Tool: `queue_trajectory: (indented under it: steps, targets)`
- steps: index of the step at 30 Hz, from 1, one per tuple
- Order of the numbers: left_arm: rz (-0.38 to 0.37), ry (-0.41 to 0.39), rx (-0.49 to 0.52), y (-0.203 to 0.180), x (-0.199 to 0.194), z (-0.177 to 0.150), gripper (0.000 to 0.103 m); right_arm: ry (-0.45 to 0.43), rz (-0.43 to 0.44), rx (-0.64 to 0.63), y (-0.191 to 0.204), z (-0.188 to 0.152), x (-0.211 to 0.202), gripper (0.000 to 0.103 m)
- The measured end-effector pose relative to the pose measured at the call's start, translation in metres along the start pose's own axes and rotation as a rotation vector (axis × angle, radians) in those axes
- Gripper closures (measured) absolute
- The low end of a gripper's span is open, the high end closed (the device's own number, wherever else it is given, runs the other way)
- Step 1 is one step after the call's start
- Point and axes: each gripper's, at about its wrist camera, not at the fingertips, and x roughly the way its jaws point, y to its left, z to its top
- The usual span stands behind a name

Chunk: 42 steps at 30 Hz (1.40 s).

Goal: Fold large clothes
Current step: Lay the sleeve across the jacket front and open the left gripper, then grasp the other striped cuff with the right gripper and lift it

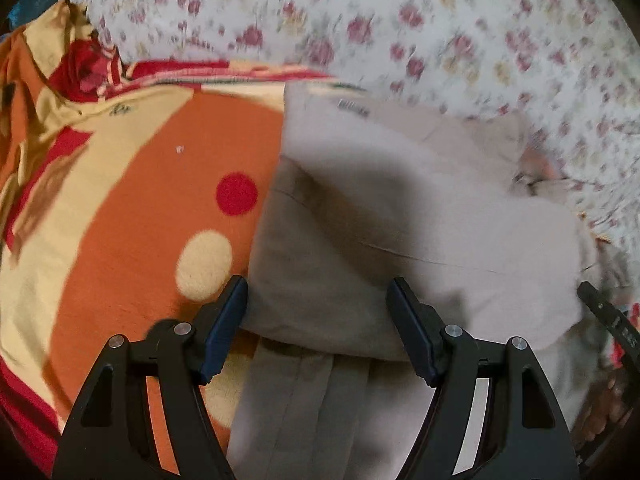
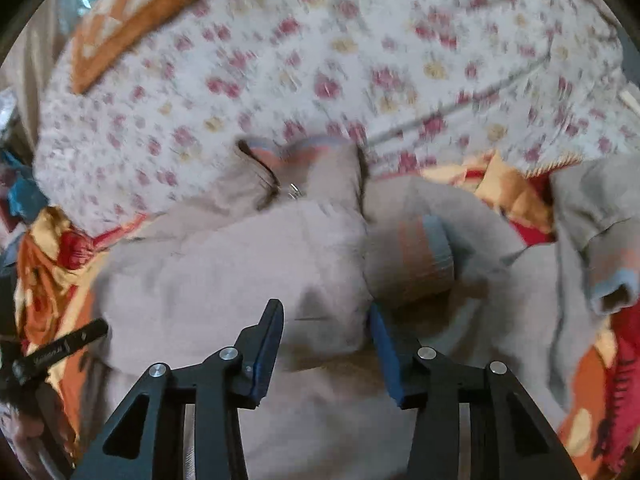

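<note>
**Inspector A:** Beige cloth, a large garment [image 1: 400, 208], lies part-folded on an orange blanket [image 1: 132, 200], with a floral sheet [image 1: 440, 20] beyond it. The top layer is doubled back over a lower, seamed layer near the camera, which I judge to be a fold in progress.

**Inspector B:** The tongs?

**Inspector A:** The left gripper [image 1: 316, 320] has its jaws spread, straddling the folded edge and clamping nothing. The right gripper [image 2: 326, 340] is likewise spread, low over the cloth. It may be pressing the fold flat, but blur prevents confirmation.

**Inspector B:** Differences between views?

**Inspector A:** The left view alone shows the garment's left edge on the blanket and the lower layer's seams. The right view alone shows a striped cuff [image 2: 428, 256] rolled on the cloth, a second cuff [image 2: 612, 288] far right, a metal fastening near the far edge, and an orange cushion [image 2: 140, 16] on the sheet. Each view catches the other tool at its margin.
</note>
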Motion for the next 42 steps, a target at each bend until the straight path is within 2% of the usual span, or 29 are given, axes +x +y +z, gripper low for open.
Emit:
queue_trajectory:
  steps: [2, 4, 6, 8, 13, 15, 19, 21, 25, 29, 32, 36, 39, 42]
  targets:
    - [0.004, -0.028, 0.013, -0.001, 0.0, -0.002, 0.03, 0.054, -0.029, 0.03, -0.009, 0.0, 0.021, 0.06]
    - [0.004, -0.012, 0.015, -0.001, -0.003, -0.001, 0.03, 0.076, 0.003, 0.066, -0.019, -0.001, 0.027, 0.06]
    - [-0.016, -0.01, -0.003, 0.001, -0.01, -0.001, 0.03, 0.07, 0.011, 0.073, -0.022, -0.004, 0.014, 0.06]
    - [-0.045, -0.022, -0.025, 0.003, -0.019, -0.002, 0.03, 0.053, 0.056, 0.07, -0.024, -0.009, -0.007, 0.055]
    - [-0.084, -0.06, -0.036, -0.005, -0.041, -0.008, 0.03, -0.002, 0.08, 0.054, -0.047, -0.036, -0.063, 0.037]
    - [-0.079, -0.056, -0.016, -0.012, -0.043, -0.011, 0.03, 0.002, 0.077, 0.059, -0.059, -0.047, -0.074, 0.037]
    - [-0.129, -0.039, 0.015, -0.032, -0.049, -0.02, 0.03, -0.013, 0.07, 0.077, -0.078, -0.069, -0.094, 0.037]
    - [-0.151, -0.041, 0.056, -0.05, -0.055, -0.024, 0.03, -0.042, 0.049, 0.114, -0.093, -0.08, -0.106, 0.037]
    - [-0.207, -0.052, 0.204, -0.103, -0.071, -0.035, 0.03, -0.052, 0.029, 0.184, -0.123, -0.098, -0.118, 0.037]
    - [-0.325, -0.02, 0.319, -0.168, -0.079, -0.045, 0.03, -0.061, 0.016, 0.246, -0.148, -0.108, -0.122, 0.037]
    - [-0.394, 0.031, 0.35, -0.212, -0.074, -0.053, 0.03, -0.102, 0.005, 0.272, -0.161, -0.101, -0.123, 0.037]
    - [-0.402, 0.034, 0.409, -0.252, -0.073, -0.061, 0.03, -0.141, 0.005, 0.298, -0.176, -0.08, -0.122, 0.037]
    - [-0.412, 0.058, 0.404, -0.254, -0.071, -0.062, 0.03, -0.177, 0.007, 0.322, -0.184, -0.063, -0.119, 0.037]
    - [-0.383, 0.065, 0.395, -0.236, -0.069, -0.065, 0.03, -0.177, 0.006, 0.323, -0.186, -0.044, -0.105, 0.037]
